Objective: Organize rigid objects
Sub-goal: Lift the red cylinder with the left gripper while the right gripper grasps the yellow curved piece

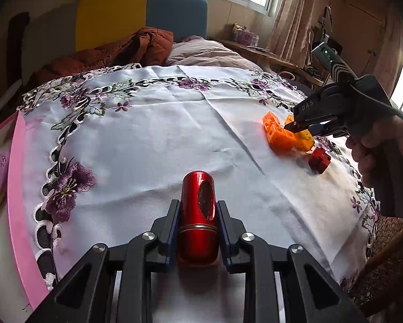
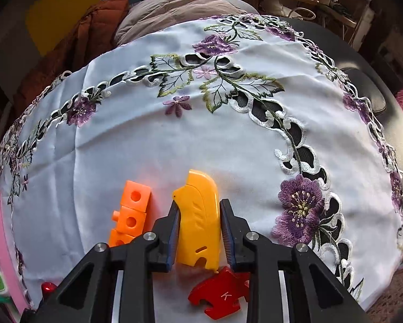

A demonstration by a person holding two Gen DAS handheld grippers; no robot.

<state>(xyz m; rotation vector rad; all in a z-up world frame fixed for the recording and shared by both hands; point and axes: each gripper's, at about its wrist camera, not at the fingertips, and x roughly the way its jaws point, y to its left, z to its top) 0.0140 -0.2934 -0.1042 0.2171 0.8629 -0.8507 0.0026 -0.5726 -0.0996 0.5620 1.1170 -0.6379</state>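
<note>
My left gripper [image 1: 198,210] is shut on a glossy red metal cylinder [image 1: 198,215] with an oval window, held over the white embroidered cloth [image 1: 153,140]. My right gripper [image 2: 198,210] is closed around a yellow plastic piece [image 2: 198,220] just above the cloth. In the left wrist view the right gripper [image 1: 299,127] sits at the right, over the orange blocks [image 1: 278,134] and yellow blocks [image 1: 305,138]. A stack of orange cube blocks [image 2: 130,215] lies left of the right fingers. A red block marked K [image 2: 220,298] lies below them; it also shows in the left wrist view [image 1: 319,159].
A pink board edge [image 1: 16,202] runs along the cloth's left side. A bed with brown and grey bedding [image 1: 147,51] lies behind. A woven basket [image 1: 384,258] stands at the right. A small red object [image 2: 48,287] peeks out at the lower left of the right wrist view.
</note>
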